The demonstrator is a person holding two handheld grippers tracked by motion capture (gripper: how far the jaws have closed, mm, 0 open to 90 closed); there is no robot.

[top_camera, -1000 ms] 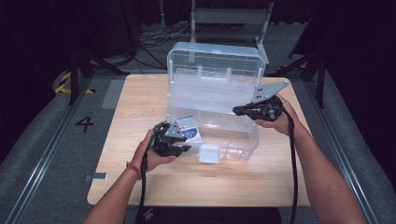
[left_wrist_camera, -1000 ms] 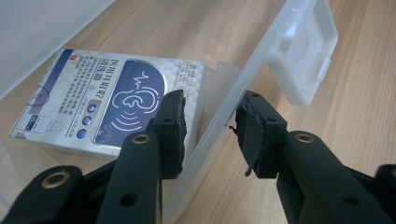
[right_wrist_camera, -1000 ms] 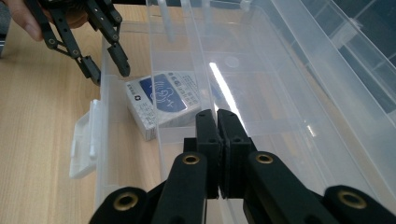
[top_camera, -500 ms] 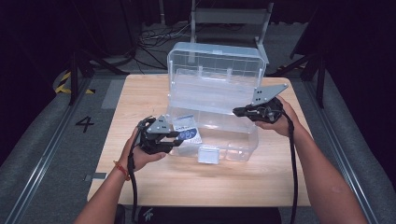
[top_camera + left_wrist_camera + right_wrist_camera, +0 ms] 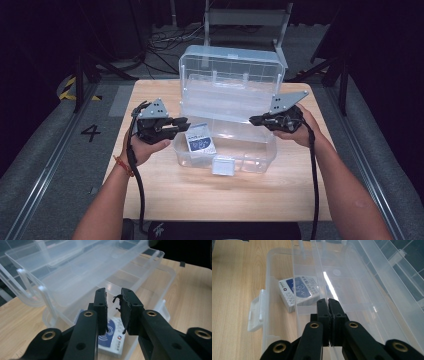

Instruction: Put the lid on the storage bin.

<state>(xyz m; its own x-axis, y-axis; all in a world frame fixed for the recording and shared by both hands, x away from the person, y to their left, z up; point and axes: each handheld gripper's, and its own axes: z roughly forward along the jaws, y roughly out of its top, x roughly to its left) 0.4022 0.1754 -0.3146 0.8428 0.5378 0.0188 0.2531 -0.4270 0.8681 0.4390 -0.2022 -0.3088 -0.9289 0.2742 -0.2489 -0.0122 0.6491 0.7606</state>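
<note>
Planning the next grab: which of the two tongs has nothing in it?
The left tongs: its jaws have just been closing with nothing between them, above the blue-and-white packet. The right tongs are clamped on the wall of the clear tray.

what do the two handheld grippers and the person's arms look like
Both are black: the left claw and right claw each carry a grey three-cornered plate and trail a black cable. Brass-coloured rivets stud the arms. A red band circles the left wrist; forearms are sleeveless.
</note>
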